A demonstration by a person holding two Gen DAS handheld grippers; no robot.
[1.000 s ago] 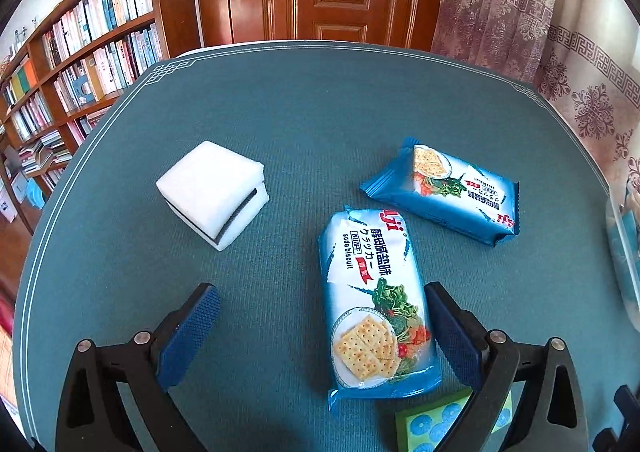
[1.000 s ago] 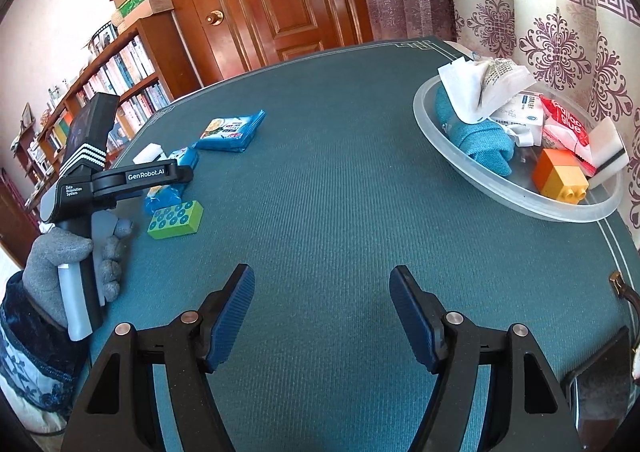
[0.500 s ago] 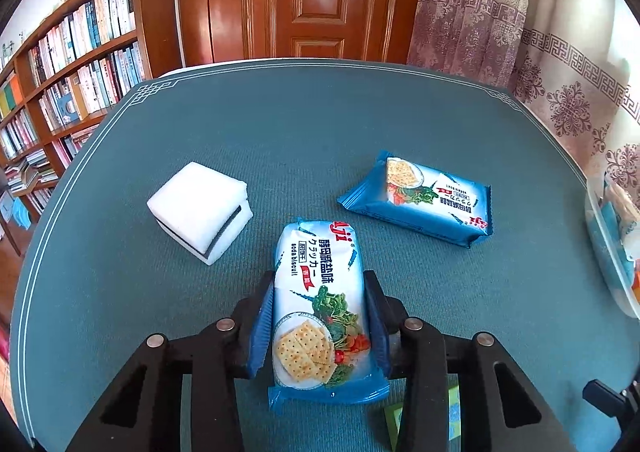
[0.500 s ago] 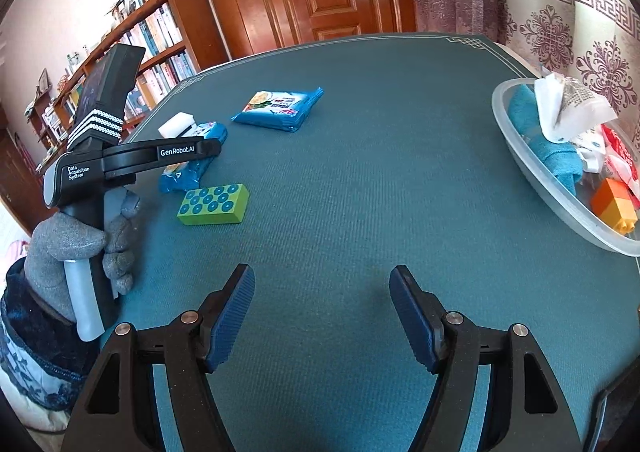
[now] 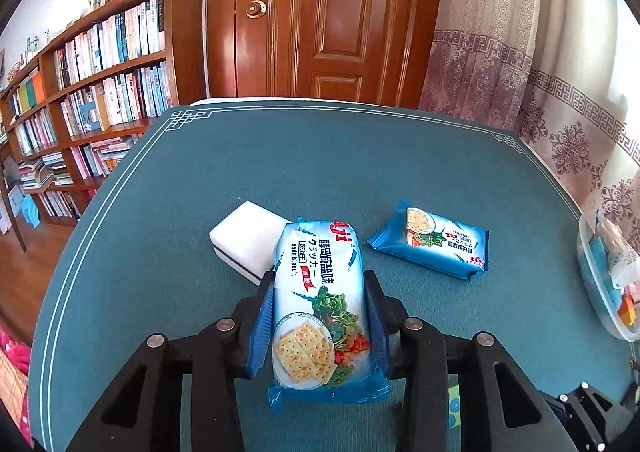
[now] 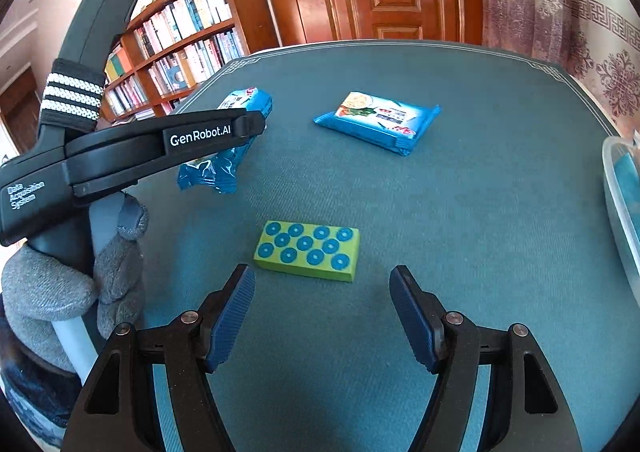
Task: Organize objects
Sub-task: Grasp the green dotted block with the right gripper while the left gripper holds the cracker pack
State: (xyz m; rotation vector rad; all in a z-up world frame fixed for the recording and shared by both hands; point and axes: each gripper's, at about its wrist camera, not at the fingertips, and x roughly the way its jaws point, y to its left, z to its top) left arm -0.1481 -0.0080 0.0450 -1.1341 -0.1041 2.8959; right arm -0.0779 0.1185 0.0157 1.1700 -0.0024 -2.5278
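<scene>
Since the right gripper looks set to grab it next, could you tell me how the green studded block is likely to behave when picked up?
The green block looks like rigid plastic with flat straight sides, so it should hold its shape. It lies flat and low on the table, unlikely to roll or tip. Its smooth faces might slip, though the open right gripper has ribbed pads.

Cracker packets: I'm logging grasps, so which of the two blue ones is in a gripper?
The upright-printed packet, clamped between the left gripper fingers. The other packet lies free on the table, further right.
</scene>
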